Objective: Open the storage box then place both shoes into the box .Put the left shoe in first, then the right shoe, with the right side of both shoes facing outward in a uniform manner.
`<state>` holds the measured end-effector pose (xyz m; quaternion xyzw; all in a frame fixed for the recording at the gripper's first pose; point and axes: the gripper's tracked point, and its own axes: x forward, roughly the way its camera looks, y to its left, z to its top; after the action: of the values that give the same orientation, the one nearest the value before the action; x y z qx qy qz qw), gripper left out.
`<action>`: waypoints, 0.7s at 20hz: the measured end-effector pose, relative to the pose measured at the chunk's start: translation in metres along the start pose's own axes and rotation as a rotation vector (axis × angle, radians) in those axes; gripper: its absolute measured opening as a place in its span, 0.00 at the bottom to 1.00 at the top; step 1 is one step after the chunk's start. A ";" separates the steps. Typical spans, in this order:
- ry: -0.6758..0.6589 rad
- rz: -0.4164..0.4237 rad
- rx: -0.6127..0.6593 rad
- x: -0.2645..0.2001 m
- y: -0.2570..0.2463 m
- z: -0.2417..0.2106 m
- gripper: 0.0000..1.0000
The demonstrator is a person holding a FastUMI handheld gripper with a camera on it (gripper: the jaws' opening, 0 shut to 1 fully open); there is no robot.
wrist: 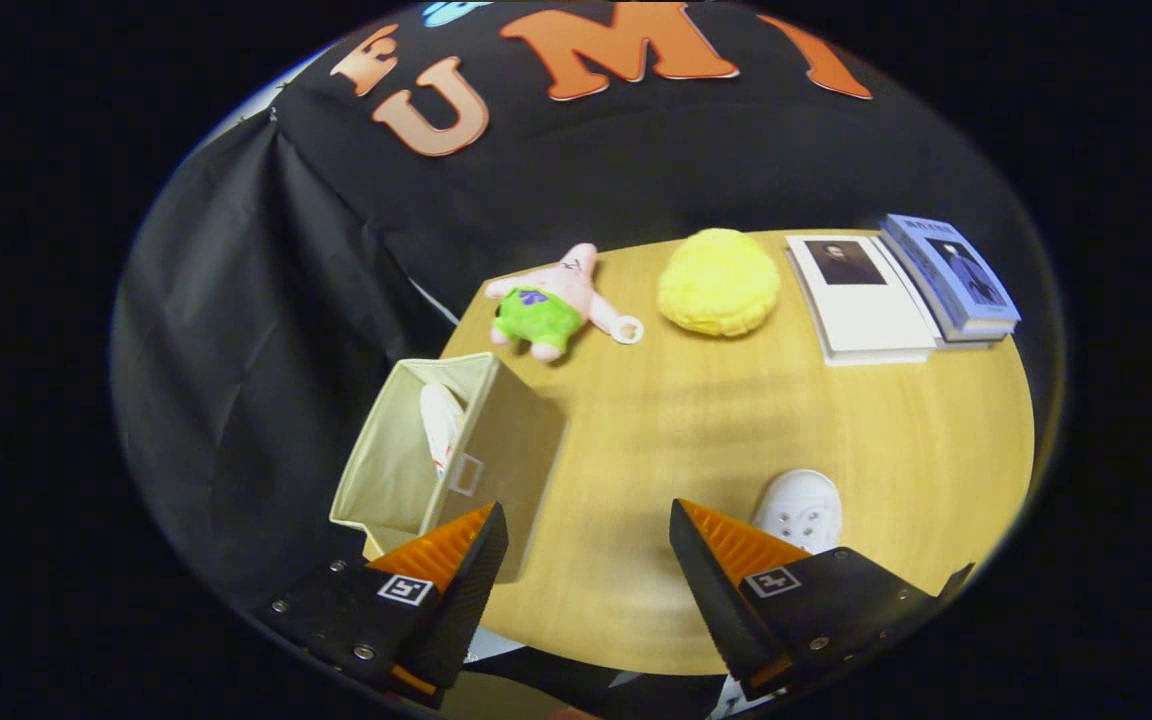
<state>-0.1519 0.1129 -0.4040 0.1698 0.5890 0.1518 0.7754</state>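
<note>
We see our fingers (586, 535) wide apart and empty; the white shoe (801, 510) lies lower right, just beyond the right finger.

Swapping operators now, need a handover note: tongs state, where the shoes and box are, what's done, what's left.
Tongs: open, holding nothing, above the table.
Box: open, at the table's edge, just ahead of the left finger.
One shoe: already inside the box, against its wall.
Other shoe: on the table, just beyond the right finger, apart from it.
Done: box opened, first shoe in.
Left: grasp the second shoe and set it in the box facing the same way as the first. Cannot tell from here how the shoe inside is facing.
</note>
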 end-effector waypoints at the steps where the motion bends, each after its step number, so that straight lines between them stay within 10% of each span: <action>1: 0.004 -0.033 0.024 -0.003 -0.023 -0.010 0.97; 14: 0.101 -0.246 0.103 0.055 -0.190 -0.141 0.97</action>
<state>-0.2664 -0.0211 -0.5706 0.1280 0.6507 0.0338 0.7477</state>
